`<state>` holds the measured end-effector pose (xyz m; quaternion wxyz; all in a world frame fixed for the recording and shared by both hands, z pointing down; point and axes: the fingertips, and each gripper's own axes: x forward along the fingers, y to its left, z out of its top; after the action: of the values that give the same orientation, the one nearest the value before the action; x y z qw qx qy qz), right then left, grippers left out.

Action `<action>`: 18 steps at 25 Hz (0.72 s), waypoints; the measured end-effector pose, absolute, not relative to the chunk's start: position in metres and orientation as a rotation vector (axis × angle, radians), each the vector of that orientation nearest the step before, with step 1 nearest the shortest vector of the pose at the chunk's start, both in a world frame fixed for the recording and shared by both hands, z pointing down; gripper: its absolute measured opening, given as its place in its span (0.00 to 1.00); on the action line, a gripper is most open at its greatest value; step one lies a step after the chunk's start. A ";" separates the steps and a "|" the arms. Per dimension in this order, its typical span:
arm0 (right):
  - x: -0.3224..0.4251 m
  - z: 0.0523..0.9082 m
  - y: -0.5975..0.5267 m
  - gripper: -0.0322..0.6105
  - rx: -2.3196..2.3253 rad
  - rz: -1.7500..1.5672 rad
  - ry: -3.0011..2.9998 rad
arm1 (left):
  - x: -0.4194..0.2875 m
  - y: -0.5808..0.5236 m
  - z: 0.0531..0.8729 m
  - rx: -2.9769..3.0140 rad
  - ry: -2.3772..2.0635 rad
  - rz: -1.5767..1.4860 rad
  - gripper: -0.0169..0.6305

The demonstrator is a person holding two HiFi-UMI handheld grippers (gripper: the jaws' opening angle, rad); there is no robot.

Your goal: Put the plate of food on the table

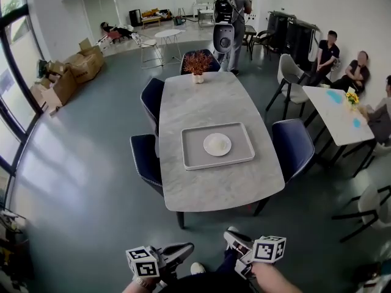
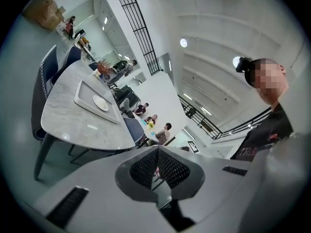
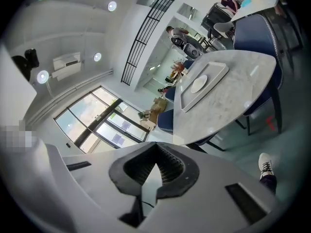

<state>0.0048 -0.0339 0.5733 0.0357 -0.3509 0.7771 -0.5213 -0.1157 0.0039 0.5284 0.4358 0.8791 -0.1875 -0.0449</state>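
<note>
The left gripper (image 2: 157, 150) and right gripper (image 3: 155, 148) are hanging low by the person's knees, jaws closed and empty. The plate (image 1: 217, 144) is sitting in a tray (image 1: 189, 155) on the table (image 1: 201, 102), well apart from both.

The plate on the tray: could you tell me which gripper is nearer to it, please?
Right, marginally. The right gripper is held short of the table's near end, slightly right of the plate; the left gripper sits level with it but further out to the plate's left.
</note>
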 end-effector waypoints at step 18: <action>-0.010 0.564 0.045 0.07 -1.026 -1.558 2.450 | -0.092 0.044 0.533 2.202 -0.372 -0.111 0.03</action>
<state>-0.0097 0.0451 0.5638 0.0311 -0.3331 0.7951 -0.5058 -0.0917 0.0438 0.5332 0.4374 0.8856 -0.1496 -0.0448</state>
